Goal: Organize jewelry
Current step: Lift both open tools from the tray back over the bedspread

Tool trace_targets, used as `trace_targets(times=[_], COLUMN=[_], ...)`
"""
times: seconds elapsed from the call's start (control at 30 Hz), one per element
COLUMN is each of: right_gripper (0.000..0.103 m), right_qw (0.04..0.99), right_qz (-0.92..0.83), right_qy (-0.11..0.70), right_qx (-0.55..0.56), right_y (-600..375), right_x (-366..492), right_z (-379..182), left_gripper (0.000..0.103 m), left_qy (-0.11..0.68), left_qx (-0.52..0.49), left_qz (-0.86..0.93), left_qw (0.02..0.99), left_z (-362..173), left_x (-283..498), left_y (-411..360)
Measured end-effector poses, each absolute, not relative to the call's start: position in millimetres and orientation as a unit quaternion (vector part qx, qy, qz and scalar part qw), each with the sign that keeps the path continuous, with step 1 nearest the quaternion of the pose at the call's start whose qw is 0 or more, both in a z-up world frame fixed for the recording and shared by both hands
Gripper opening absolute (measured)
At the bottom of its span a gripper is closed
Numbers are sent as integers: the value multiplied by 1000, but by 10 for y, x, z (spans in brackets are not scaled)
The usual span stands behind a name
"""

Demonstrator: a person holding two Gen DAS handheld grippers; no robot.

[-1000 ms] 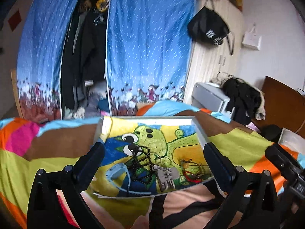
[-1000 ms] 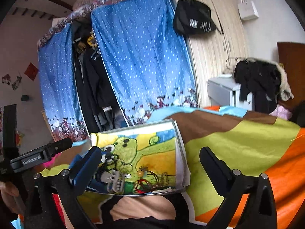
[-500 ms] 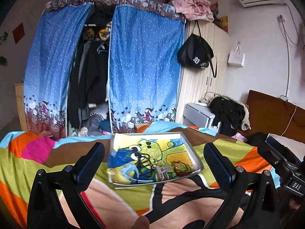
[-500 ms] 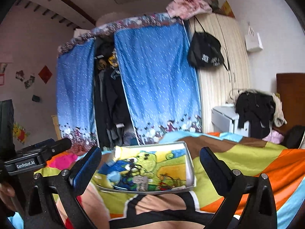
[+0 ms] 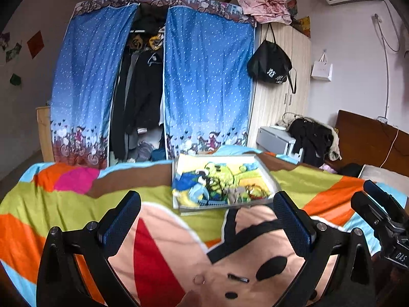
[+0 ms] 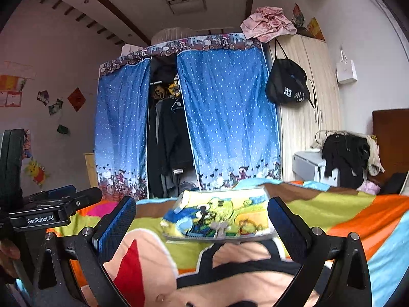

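Note:
A shallow tray [image 5: 184, 168] with a cartoon print lies on the bed; it also shows in the right wrist view [image 6: 263, 194]. A tangle of jewelry [image 5: 230, 192] lies in its near part: dark bead strands, a grey clip, a red and gold piece. A small ring [image 5: 198, 279] and a dark hairpin [image 5: 238, 278] lie loose on the cover near me. My left gripper [image 5: 208, 220] is open and empty, well back from the tray. My right gripper [image 6: 202, 225] is open and empty, also short of the tray.
The bed has a bright patchwork cover [image 5: 64, 204]. Behind it stand a blue curtained wardrobe [image 5: 204, 89], a wooden cabinet with a black bag [image 5: 269, 64], and a small grey unit with dark clothes [image 5: 311, 135]. A brown headboard [image 5: 368, 143] is at the right.
Both grippers have pulled back and up from the tray, which now looks smaller and farther. More of the room and the near bed cover show. Both grippers stay open.

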State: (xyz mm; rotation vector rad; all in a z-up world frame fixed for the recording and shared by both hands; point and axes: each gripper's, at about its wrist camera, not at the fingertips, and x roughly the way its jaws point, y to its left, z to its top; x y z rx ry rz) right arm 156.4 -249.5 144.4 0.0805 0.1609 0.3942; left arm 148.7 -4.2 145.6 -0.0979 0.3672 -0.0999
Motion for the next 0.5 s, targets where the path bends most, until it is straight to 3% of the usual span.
trace_targets(times=[0.27, 0.5], right_gripper=[103, 103], right_qw=[976, 967], right_qz=[179, 171], right_qy=[117, 182], right_qx=[41, 47], right_y=[-2463, -2503], right_x=[1352, 1414], right_z=[1005, 481], left_gripper=[101, 101], left_qy=[215, 282], left_qx=[-54, -57], left_qz=[-32, -45], left_qw=[975, 957], left_z=[910, 97], left_x=[1317, 1247], left_y=[38, 153])
